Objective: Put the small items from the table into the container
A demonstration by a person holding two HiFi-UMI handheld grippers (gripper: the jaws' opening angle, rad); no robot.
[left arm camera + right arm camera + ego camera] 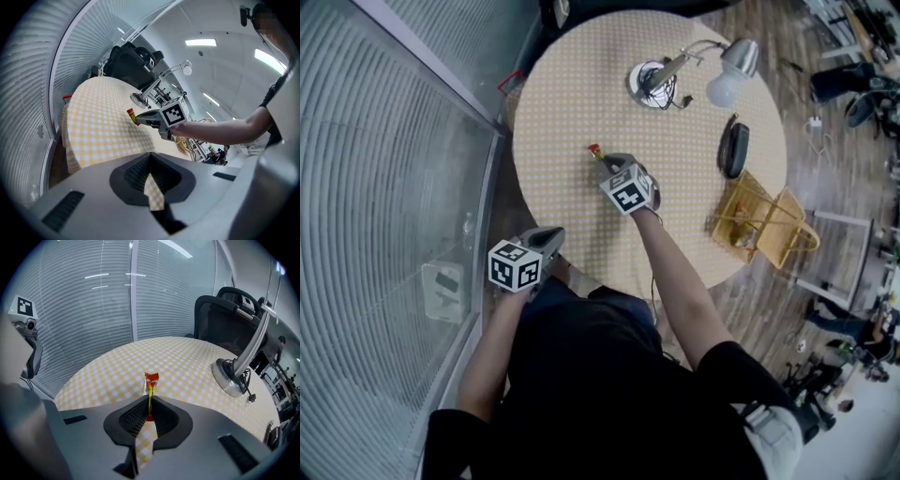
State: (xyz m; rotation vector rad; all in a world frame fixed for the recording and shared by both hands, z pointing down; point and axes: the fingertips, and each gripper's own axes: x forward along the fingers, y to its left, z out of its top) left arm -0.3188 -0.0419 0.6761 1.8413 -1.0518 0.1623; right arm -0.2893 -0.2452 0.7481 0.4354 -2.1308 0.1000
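At table [572, 103] centre: pinching thin red sachet [151, 379] with right gripper [149, 401], left gripper [150, 161] closed, empty; may slip from scant grip mid-carry.

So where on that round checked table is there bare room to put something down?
The whole left side of the yellow-checked round table is bare, from the silver desk lamp round to the near rim. The right gripper, holding a red-and-yellow sachet, occupies the middle. The right side is crowded: lamp, black oval case, yellow wire basket.
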